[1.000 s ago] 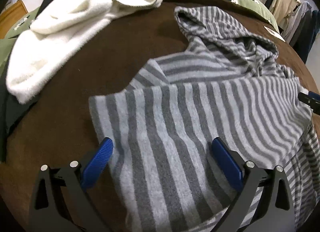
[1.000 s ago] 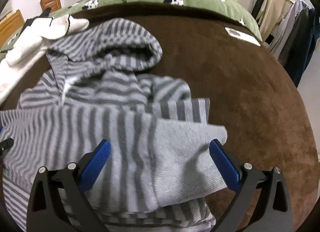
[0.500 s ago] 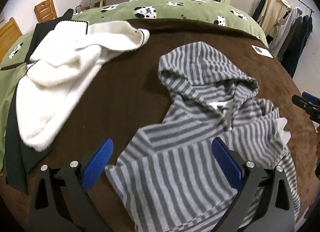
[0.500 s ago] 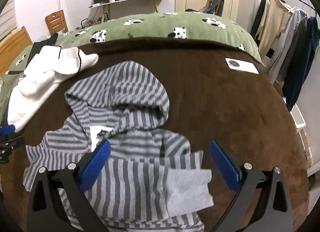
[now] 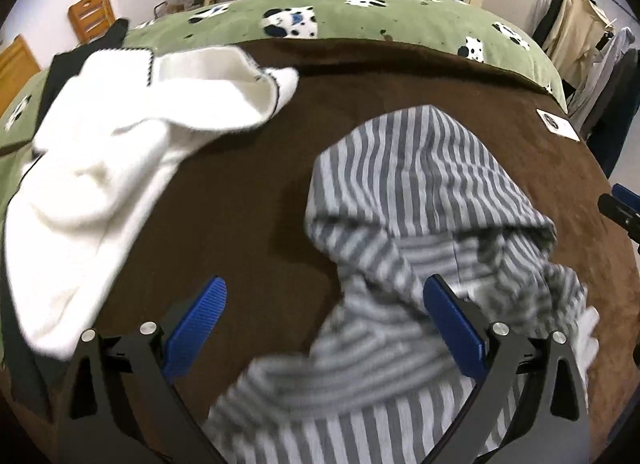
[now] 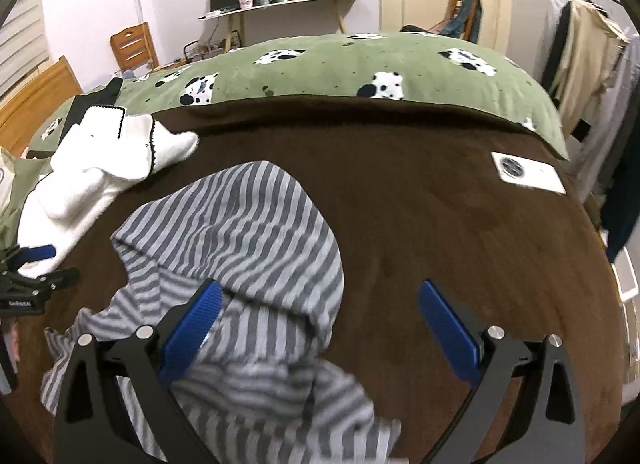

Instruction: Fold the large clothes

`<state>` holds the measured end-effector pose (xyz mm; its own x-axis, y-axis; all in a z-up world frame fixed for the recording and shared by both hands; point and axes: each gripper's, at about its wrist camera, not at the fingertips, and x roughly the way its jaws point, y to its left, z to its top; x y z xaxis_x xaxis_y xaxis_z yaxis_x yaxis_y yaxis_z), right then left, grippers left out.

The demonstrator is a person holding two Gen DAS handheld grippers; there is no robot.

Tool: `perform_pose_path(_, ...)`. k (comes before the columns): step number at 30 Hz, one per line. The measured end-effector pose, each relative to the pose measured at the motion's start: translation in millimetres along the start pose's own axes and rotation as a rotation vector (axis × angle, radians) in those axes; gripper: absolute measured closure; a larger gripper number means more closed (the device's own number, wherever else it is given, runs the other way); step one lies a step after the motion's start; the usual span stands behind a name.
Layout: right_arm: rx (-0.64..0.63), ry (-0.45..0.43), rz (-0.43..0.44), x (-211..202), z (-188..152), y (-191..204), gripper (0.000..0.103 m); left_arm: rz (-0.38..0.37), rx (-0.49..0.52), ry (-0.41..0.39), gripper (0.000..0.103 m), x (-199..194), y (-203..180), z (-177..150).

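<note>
Both left gripper and right gripper: black angular frames, silver round screws, ribbed blue fingers, small white lettering on left's body.

Both views now further up the striped hoodie, over its hood rather than its folded body.

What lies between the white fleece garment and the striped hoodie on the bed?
Only bare brown blanket separates the white fleece garment from the striped hoodie; the left wrist view shows it best.
</note>
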<state>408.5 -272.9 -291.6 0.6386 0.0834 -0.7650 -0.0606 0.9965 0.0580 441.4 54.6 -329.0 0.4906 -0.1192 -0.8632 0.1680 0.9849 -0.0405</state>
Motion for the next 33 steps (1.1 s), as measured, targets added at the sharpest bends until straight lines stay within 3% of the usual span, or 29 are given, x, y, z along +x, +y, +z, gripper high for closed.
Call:
perform_pose_path(4,-0.036,0.015,0.036,39.3,11.9,-3.5,0.007,-0.043,-0.036,0.015,0.006,34.2,4.8,22.9)
perform_pose_path(9,-0.059,0.065,0.067,92.4,18.5,-9.7,0.011,-0.063,0.031,0.009,0.006,67.0,-3.4,47.6)
perform_pose_path(12,-0.069,0.085,0.068,117.4,18.1,-13.5,0.015,-0.094,0.037,0.046,0.007,92.5,-3.4,57.6)
perform_pose_path(17,-0.074,0.134,0.094,147.4,14.3,-22.5,0.017,-0.111,0.056,0.155,0.019,134.8,-2.7,66.4)
perform_pose_path(19,-0.055,0.166,0.137,159.7,10.7,-27.3,0.025,-0.134,0.057,0.201,0.021,150.1,-0.4,66.6)
perform_pose_path(23,-0.027,0.183,0.201,167.4,8.9,-33.4,0.037,-0.164,0.103,0.199,0.02,153.5,-1.1,70.3)
perform_pose_path(25,-0.008,0.189,0.245,166.9,9.7,-36.5,0.062,-0.179,0.133,0.202,0.032,151.2,-2.8,71.0)
perform_pose_path(27,-0.002,0.205,0.297,167.3,10.3,-36.6,0.078,-0.202,0.152,0.2,0.045,148.8,-4.7,71.9)
perform_pose_path(28,-0.011,0.209,0.304,167.4,11.1,-34.3,0.081,-0.221,0.161,0.202,0.056,147.3,-7.0,71.6)
perform_pose_path(30,-0.04,0.211,0.308,166.0,11.2,-28.3,0.089,-0.238,0.178,0.199,0.064,144.7,-13.8,72.7)
perform_pose_path(33,-0.049,0.209,0.299,164.2,11.8,-23.8,0.091,-0.254,0.188,0.179,0.076,141.2,-19.3,72.1)
